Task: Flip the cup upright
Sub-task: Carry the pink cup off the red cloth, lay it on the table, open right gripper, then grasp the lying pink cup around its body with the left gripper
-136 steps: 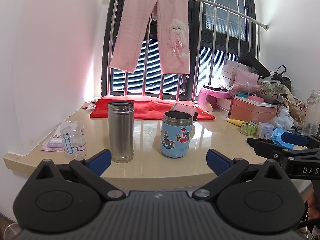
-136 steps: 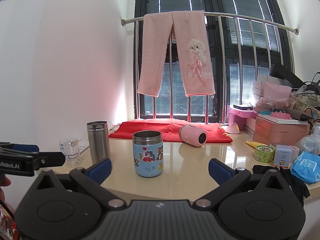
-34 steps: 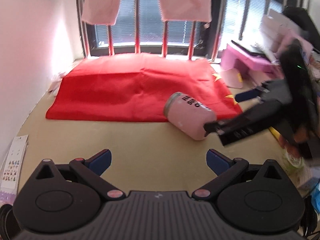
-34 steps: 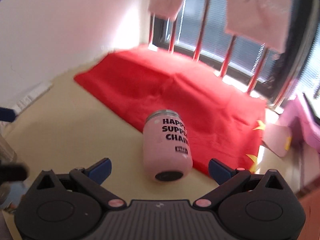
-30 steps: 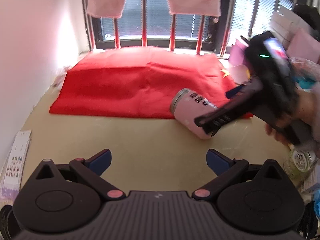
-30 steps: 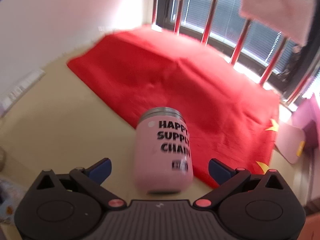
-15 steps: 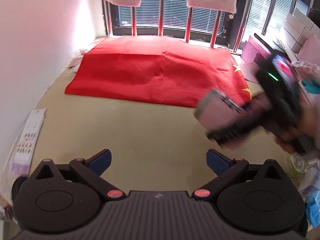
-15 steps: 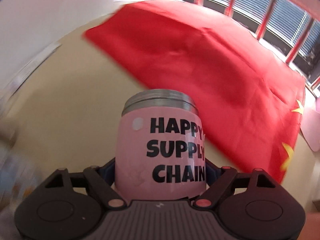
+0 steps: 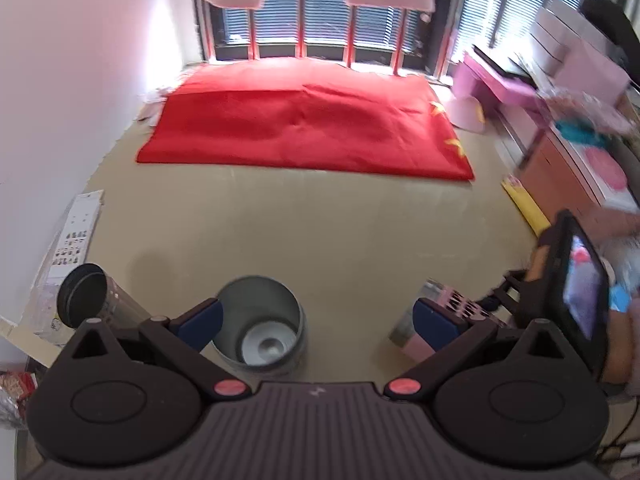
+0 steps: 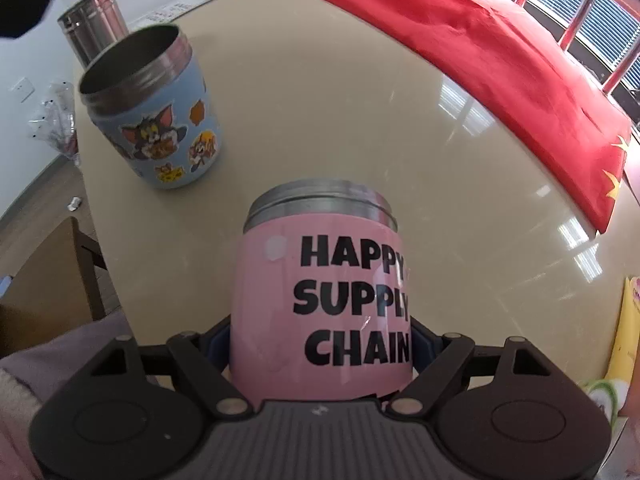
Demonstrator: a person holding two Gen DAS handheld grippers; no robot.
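Half second ago, pink cup sat in my right gripper near red cloth. Now I had carried it away from cloth, close to blue cartoon cup. Right fingers squeezed pink cup tight on both sides. Cup not down on table yet; I think setting it down upright came next.

Right view showed words and silver rim. Left view showed inside of blue cartoon cup, steel cup, pink cup as blurry bit only. My left gripper stayed spread wide, holding nothing.

Pink cup clamped between right gripper jaws (rim pointing forward), blue cartoon cup behind
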